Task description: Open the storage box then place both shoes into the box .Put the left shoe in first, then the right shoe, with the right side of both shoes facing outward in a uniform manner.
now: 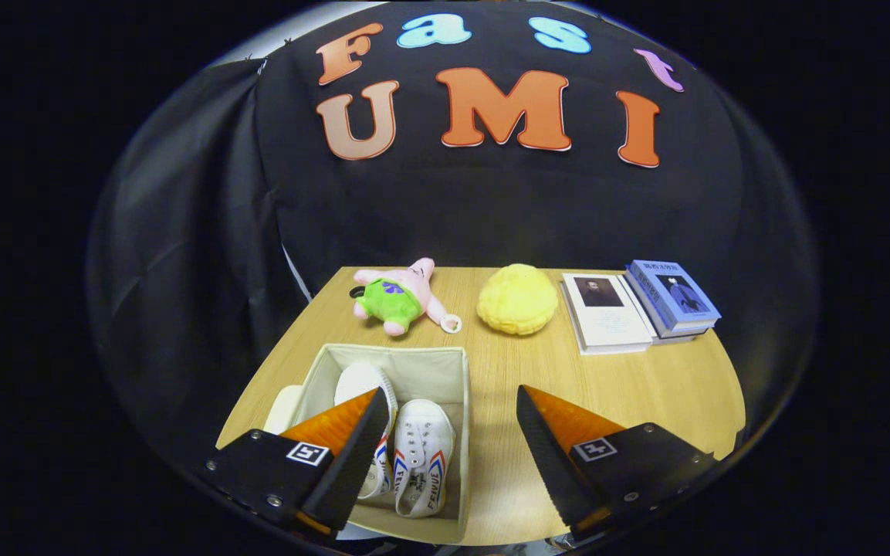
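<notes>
Shoes (pixel 414 452) white, side by side in beige box (pixel 445 371), hand-held gripper (pixel 452 409) spread wide above

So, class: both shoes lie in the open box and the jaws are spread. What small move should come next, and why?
Probably lift the gripper straight up and back. Both white shoes already lie side by side inside the open fabric storage box, and the jaws stand wide open, holding nothing, one above the shoes and one over the bare table. Nothing seems left to place.
</notes>
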The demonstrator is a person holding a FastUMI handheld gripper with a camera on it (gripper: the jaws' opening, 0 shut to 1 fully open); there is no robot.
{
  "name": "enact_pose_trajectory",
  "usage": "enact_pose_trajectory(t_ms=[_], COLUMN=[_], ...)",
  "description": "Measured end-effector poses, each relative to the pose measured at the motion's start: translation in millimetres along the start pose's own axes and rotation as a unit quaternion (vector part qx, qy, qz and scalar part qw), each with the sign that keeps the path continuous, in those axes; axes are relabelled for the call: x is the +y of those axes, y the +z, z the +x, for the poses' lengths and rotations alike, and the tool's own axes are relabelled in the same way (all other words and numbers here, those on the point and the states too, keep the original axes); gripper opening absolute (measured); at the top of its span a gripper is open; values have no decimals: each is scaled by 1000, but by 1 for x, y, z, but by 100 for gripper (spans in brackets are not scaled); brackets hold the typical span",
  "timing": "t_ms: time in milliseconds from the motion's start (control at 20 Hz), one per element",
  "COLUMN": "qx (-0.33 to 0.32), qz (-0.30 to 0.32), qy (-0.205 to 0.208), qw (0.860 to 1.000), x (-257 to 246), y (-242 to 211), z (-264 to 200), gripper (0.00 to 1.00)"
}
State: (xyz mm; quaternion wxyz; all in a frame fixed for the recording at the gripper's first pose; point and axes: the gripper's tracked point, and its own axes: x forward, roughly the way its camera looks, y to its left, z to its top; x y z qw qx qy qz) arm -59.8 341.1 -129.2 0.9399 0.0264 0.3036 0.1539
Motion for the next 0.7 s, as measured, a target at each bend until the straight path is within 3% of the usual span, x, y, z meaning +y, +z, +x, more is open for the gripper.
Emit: enact_pose_trajectory(t_ms=[700], qx=[-161], qz=[20], qy=[-78], qw=[984], x=[-100], y=[135], z=[-79], gripper=[98])
